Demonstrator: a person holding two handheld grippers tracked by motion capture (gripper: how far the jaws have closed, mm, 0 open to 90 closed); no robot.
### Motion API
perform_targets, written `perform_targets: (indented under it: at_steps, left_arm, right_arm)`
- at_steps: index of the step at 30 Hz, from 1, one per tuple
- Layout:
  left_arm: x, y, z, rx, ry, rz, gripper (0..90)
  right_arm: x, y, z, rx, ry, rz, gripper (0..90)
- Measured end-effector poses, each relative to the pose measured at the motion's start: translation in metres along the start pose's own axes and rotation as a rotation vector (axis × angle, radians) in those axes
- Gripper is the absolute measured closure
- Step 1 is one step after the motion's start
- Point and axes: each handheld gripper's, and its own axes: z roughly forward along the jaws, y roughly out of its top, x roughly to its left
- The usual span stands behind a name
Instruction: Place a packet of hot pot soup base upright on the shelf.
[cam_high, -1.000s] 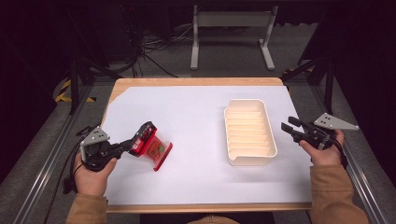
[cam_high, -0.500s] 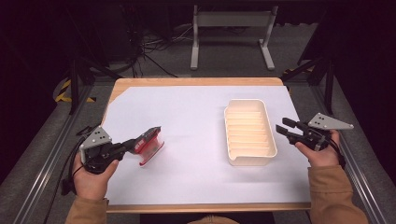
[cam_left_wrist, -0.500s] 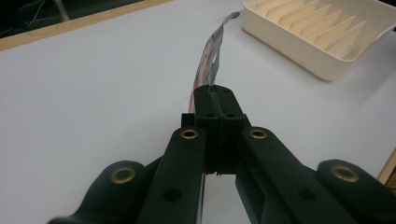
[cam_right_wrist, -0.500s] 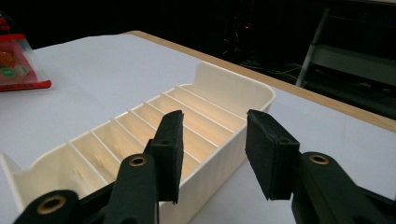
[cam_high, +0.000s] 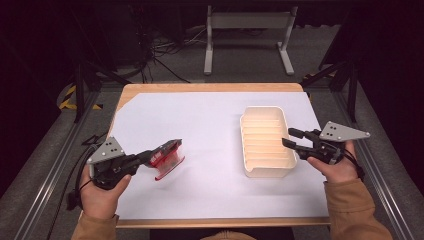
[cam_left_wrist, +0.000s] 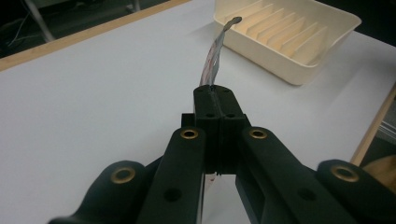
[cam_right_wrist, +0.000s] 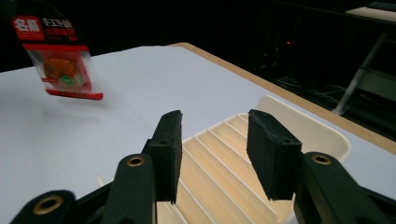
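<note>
Left tongs (cam_high: 167, 149) are clenched on the edge of a red snack packet (cam_high: 166, 159), which hangs clear of the white desk (cam_high: 200, 130) at its left side. In the left gripper view the packet (cam_left_wrist: 214, 56) shows edge-on, rising straight from the closed jaws. Right tongs (cam_high: 291, 138) are released, with nothing between the jaws, and hover over the right rim of the cream ribbed tray (cam_high: 265, 142). The right gripper view shows the tray's slats (cam_right_wrist: 219, 158) beneath the parted jaws and the packet (cam_right_wrist: 60, 60) well apart.
</note>
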Motion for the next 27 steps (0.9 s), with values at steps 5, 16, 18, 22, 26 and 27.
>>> perform_targets:
  at_steps: [5, 16, 18, 22, 26, 27]
  left_arm:
    - [-0.014, 0.009, 0.001, -0.004, -0.036, 0.033, 90.0]
    - [-0.042, 0.025, 0.011, -0.006, -0.107, 0.108, 90.0]
    - [-0.045, 0.027, 0.015, -0.006, -0.128, 0.115, 90.0]
    - [-0.053, 0.029, 0.021, -0.004, -0.154, 0.132, 90.0]
    - [-0.06, 0.031, 0.026, -0.004, -0.168, 0.152, 90.0]
    - [-0.062, 0.032, 0.027, -0.004, -0.173, 0.156, 90.0]
  right_arm:
    - [0.019, 0.013, 0.008, -0.009, 0.062, -0.034, 53.2]
    - [0.057, 0.034, 0.024, -0.026, 0.184, -0.116, 50.3]
    - [0.063, 0.036, 0.027, -0.026, 0.198, -0.126, 49.9]
    - [0.072, 0.04, 0.033, -0.018, 0.229, -0.151, 49.2]
    - [0.081, 0.044, 0.039, -0.015, 0.262, -0.168, 48.9]
    - [0.083, 0.045, 0.041, -0.013, 0.273, -0.172, 48.6]
